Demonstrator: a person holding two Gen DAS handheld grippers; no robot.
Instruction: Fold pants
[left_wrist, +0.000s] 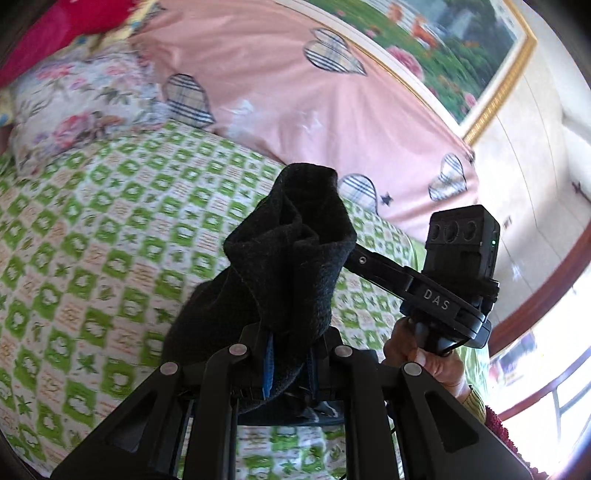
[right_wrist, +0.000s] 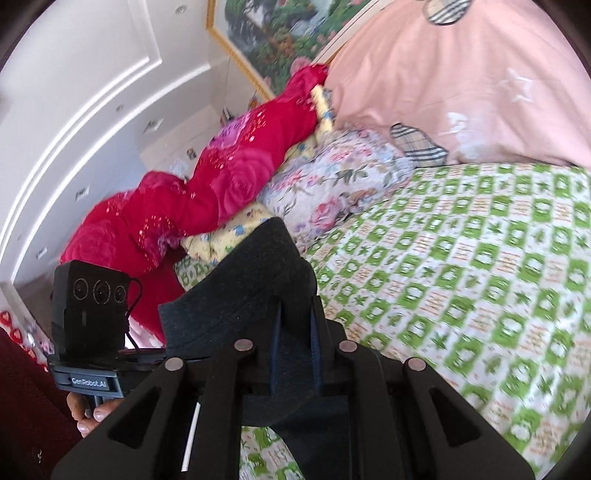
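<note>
The dark pants (left_wrist: 291, 258) are pinched by both tools and held up over the green-checked bedsheet (left_wrist: 92, 236). In the left wrist view, the left gripper (left_wrist: 290, 354) is closed on a bunched fold of the fabric, so that its fingertips are buried and only a blue pad edge is seen. The right gripper (left_wrist: 354, 254) is seen there clamped into the same bunch, its tips hidden by cloth. In the right wrist view, a flat band of the pants (right_wrist: 258, 291) is clamped between closed fingers (right_wrist: 317, 350). The hanging remainder is cut off by the frames. A pink quilt (left_wrist: 295, 103) and a floral pillow (right_wrist: 332, 177) are blurred behind.
</note>
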